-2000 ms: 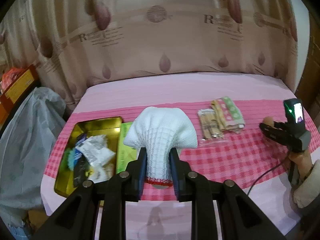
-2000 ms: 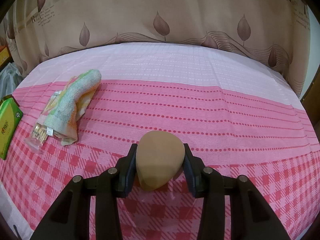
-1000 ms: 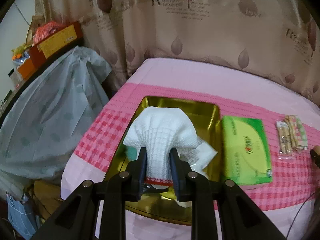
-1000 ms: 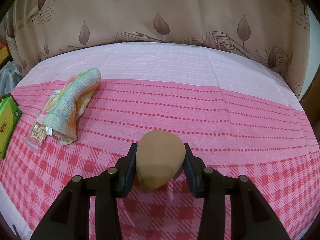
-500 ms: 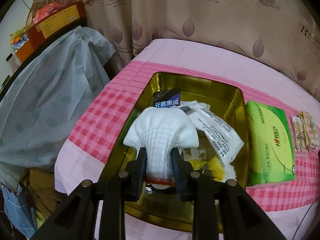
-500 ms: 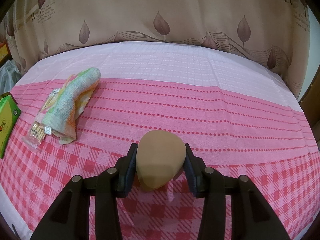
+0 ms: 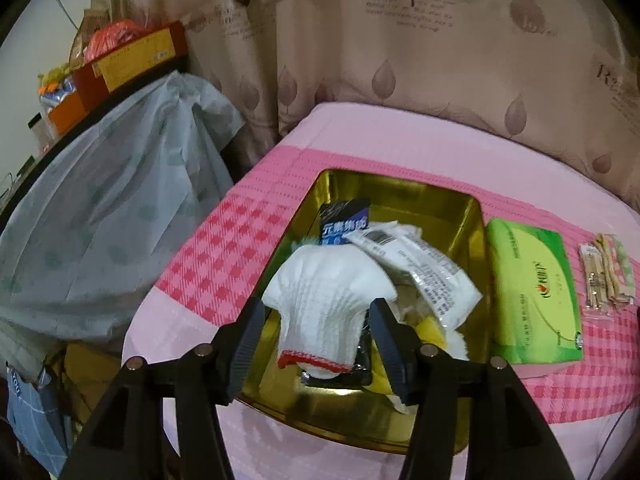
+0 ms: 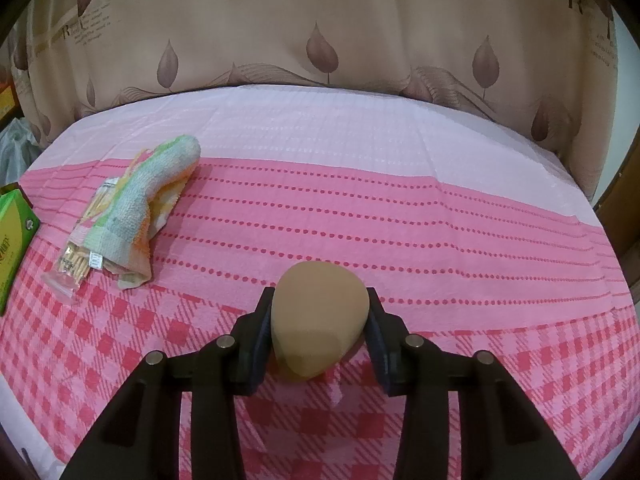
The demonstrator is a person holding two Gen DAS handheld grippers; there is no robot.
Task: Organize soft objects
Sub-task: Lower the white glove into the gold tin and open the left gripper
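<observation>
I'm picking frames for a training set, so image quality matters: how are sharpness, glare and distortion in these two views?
Left wrist view: slightly soft, with light reflecting off the gold tin floor below the white glove, and the printed curtain bowed by the fisheye. Right wrist view: sharper, evenly lit, no glare; the brown sponge casts a soft shadow on the pink cloth, whose stripes curve toward the edges.

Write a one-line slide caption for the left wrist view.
Left gripper open around a white glove over the gold tin, green tissue pack alongside.

white glove (image 7: pixel 326 304) lies in gold tin (image 7: pixel 400 196) — tan sponge (image 8: pixel 318 324) upright.
</observation>
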